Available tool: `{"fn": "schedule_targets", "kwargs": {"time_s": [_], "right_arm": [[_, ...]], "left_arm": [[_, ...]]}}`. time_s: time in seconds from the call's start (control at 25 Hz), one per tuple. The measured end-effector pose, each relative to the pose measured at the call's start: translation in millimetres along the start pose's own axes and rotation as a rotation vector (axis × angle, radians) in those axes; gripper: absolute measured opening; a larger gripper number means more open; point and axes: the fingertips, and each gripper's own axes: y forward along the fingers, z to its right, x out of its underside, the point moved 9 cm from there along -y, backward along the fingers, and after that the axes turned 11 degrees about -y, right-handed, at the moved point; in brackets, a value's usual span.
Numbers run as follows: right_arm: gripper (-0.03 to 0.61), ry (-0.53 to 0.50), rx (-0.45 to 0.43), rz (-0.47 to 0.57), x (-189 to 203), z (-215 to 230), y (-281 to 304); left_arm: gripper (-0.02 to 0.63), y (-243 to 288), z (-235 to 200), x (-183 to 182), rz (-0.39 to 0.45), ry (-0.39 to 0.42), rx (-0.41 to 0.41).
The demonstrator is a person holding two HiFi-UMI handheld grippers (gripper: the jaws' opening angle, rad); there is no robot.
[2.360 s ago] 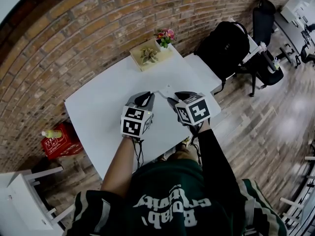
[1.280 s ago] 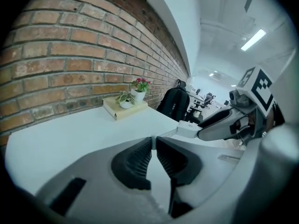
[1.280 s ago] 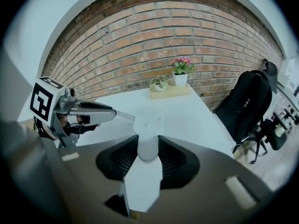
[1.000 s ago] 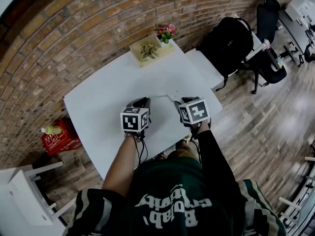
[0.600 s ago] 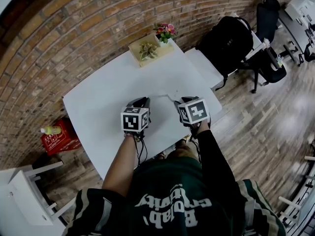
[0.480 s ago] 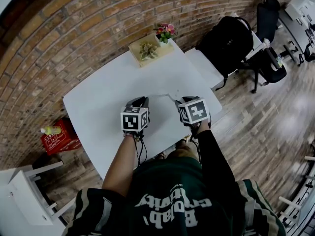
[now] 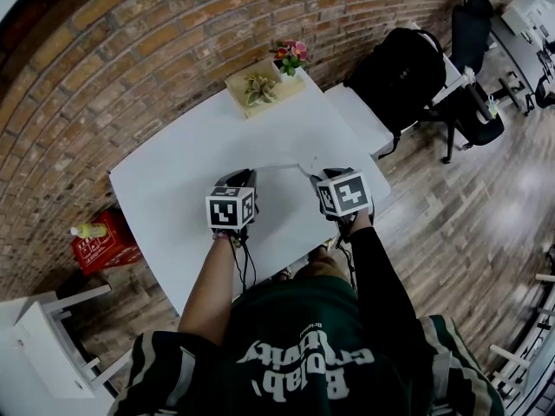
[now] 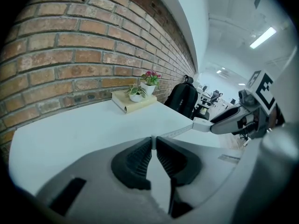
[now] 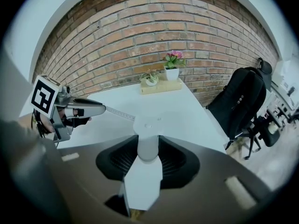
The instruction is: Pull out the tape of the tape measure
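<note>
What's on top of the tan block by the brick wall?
Two small pots: a green plant and a pink-flowered plant. The top of the block beneath them is covered.

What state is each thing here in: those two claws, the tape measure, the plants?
left gripper: shut on the end of the tape.
right gripper: shut on the tape measure.
tape: pulled out, stretched between both grippers.
flower pot: upright.
</note>
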Motion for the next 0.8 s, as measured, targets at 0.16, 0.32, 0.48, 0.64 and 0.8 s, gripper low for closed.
{"fn": "schedule_targets", "kwargs": {"time_s": [0.16, 0.32, 0.48, 0.64, 0.8], "right_arm": [[0.153, -0.001, 0.018, -0.007, -0.9, 0.7, 1.9], [0.153, 0.008, 0.044, -0.008, 3.5, 8.8, -0.7], [0.153, 0.009, 0.041, -0.008, 3.0, 7.0, 0.8], [0.153, 0.007, 0.038, -0.005, 1.7, 6.9, 1.2], [0.153, 0.003, 0.036, -0.001, 0.9, 6.8, 1.2]], "left_arm": [[0.040, 1.2, -3.6, 0.7, -0.012, 0.002, -0.005], [0.040, -2.3, -13.5, -0.6, 0.002, -0.015, -0.030], [0.040, -5.1, -17.7, -3.3, 0.011, -0.023, -0.048], [0.040, -6.0, -19.2, -3.1, 0.012, -0.025, -0.044], [0.040, -7.2, -21.6, -4.1, 0.015, -0.029, -0.045]]}}
